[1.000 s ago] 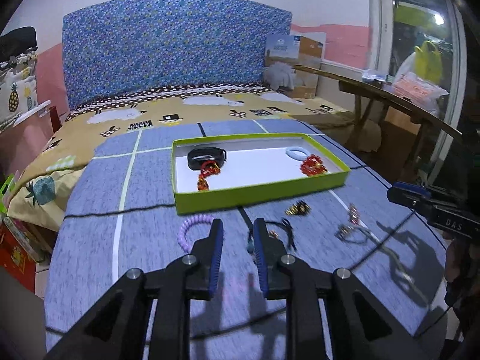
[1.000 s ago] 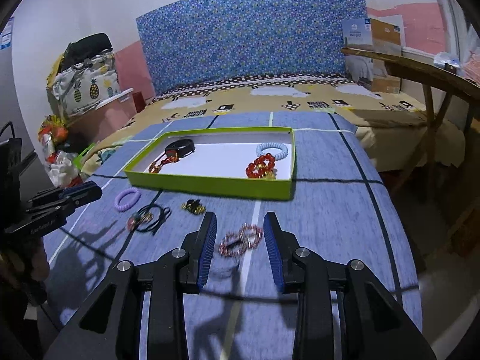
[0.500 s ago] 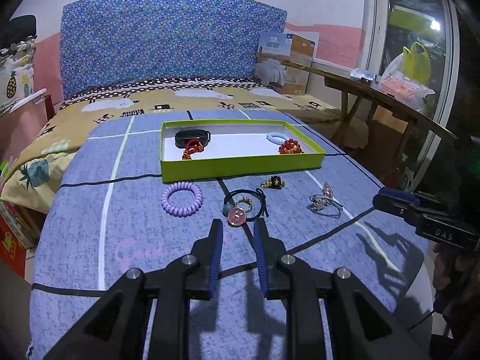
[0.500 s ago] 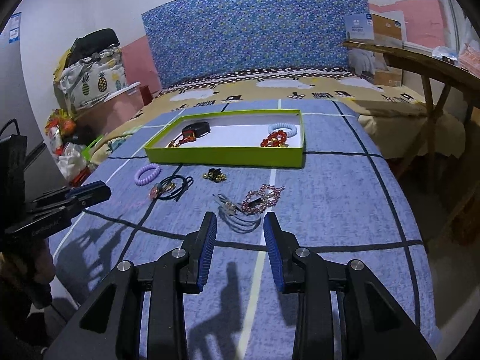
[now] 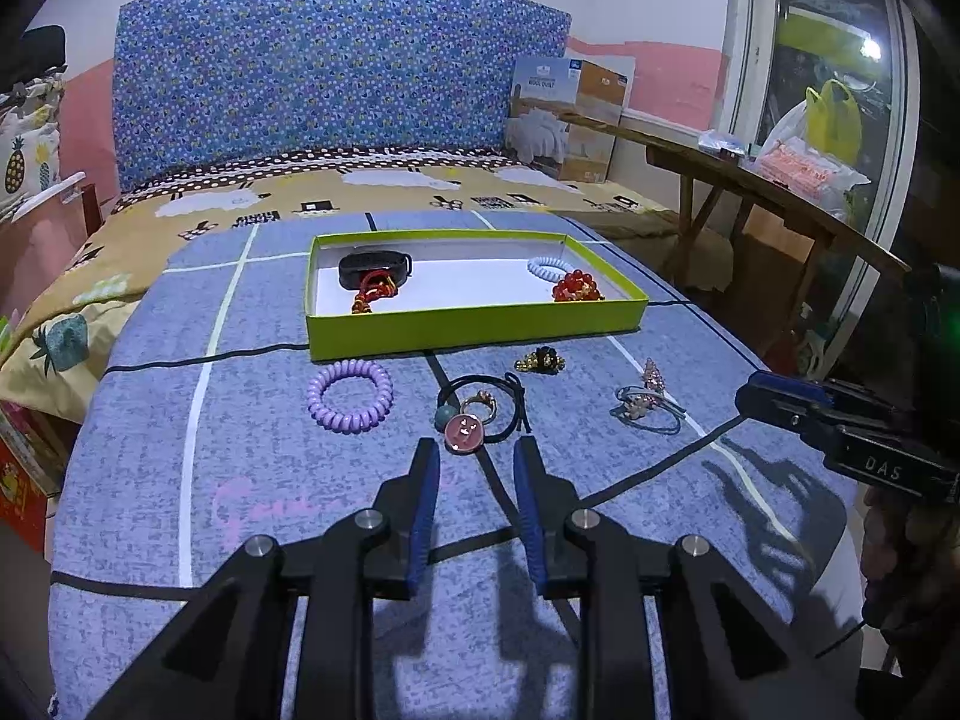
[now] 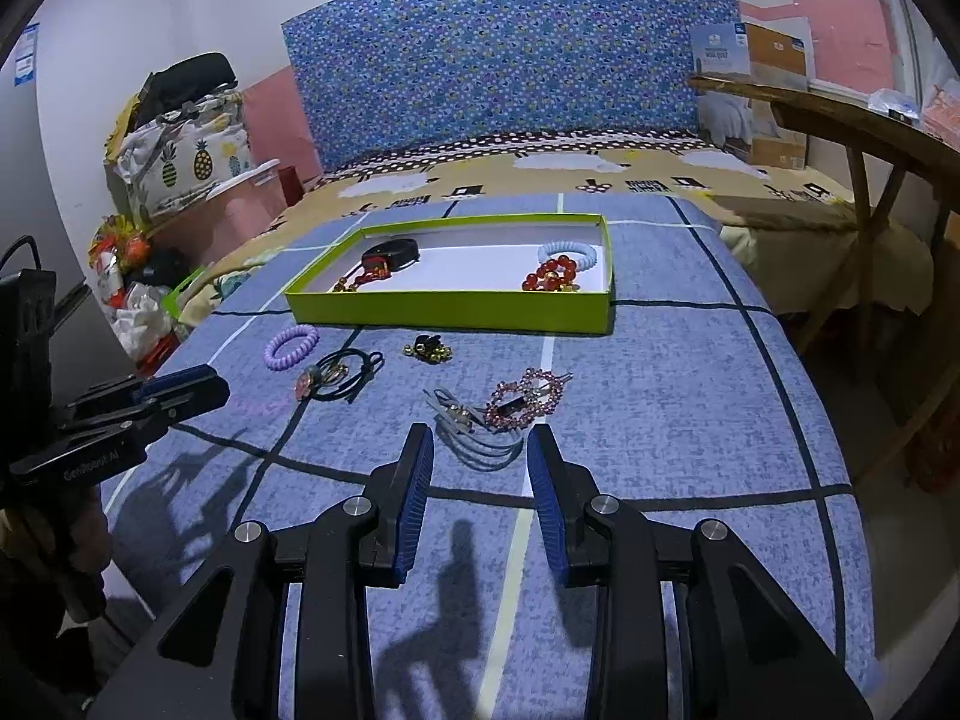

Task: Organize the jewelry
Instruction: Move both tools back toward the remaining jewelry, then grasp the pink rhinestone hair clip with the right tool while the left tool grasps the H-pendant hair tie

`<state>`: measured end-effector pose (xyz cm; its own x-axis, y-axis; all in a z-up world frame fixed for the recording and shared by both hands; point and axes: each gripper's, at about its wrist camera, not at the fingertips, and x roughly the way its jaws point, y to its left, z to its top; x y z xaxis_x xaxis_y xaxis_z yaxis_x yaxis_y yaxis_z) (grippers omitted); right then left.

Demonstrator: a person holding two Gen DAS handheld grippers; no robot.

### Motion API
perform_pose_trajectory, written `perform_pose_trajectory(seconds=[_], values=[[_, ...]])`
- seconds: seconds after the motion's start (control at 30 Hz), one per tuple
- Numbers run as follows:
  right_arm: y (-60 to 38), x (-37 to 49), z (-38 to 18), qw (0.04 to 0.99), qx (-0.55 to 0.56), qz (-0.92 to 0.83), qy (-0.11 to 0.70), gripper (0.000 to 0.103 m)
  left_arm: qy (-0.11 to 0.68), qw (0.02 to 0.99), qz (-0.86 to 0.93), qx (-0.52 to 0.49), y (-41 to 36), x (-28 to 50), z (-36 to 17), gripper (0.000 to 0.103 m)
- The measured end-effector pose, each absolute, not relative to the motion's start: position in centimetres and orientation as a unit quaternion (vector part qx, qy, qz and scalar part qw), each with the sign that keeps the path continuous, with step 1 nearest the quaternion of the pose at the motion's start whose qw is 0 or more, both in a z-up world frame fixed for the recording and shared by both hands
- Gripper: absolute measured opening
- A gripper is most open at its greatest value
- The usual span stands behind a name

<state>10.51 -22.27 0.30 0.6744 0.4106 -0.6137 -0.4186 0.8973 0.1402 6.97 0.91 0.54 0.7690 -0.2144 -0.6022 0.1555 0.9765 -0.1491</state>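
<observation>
A green tray (image 5: 474, 330) (image 6: 450, 306) on the blue bed cover holds a black band (image 5: 375, 267), red beads (image 5: 576, 288) and a white coil tie (image 5: 549, 266). In front of it lie a purple coil tie (image 5: 350, 394) (image 6: 292, 347), a black elastic with a pink charm (image 5: 480, 414) (image 6: 336, 375), a black-gold clip (image 5: 540, 360) (image 6: 427, 348), and a pink beaded clip with grey ties (image 5: 645, 402) (image 6: 516, 405). My left gripper (image 5: 474, 462) is open and empty just short of the pink charm. My right gripper (image 6: 480, 450) is open and empty just short of the grey ties.
A blue patterned headboard (image 5: 330, 90) stands behind. A wooden table (image 5: 750, 180) with bags is at the right of the bed. Bags and boxes (image 6: 180, 138) are piled at the left. The bed's edge falls off near both grippers.
Both grippers have pulled back from the tray and the loose pieces, which now lie further ahead. Nothing has been taken hold of.
</observation>
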Motion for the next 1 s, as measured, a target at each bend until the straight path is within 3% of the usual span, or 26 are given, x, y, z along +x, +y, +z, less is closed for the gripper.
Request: perform_pose_trajectory(seconds=[0.2,0.93,1.0], values=[[-22.2,11.7,0.1,0.914,-0.001,0.222,0.34,0.034,0.338,0.935,-0.094,-0.047,0.7,8.4,-0.1,0.041],[-20.8,16.7,-1.8,0.899,0.001,0.214,0.383,0.034,0.419,0.898,-0.092,-0.093,0.3,13.4,-2.5,0.041],[-20.8,16.9,-1.9,0.898,0.001,0.211,0.386,0.034,0.419,0.899,-0.088,-0.096,0.4,13.5,-2.6,0.036]])
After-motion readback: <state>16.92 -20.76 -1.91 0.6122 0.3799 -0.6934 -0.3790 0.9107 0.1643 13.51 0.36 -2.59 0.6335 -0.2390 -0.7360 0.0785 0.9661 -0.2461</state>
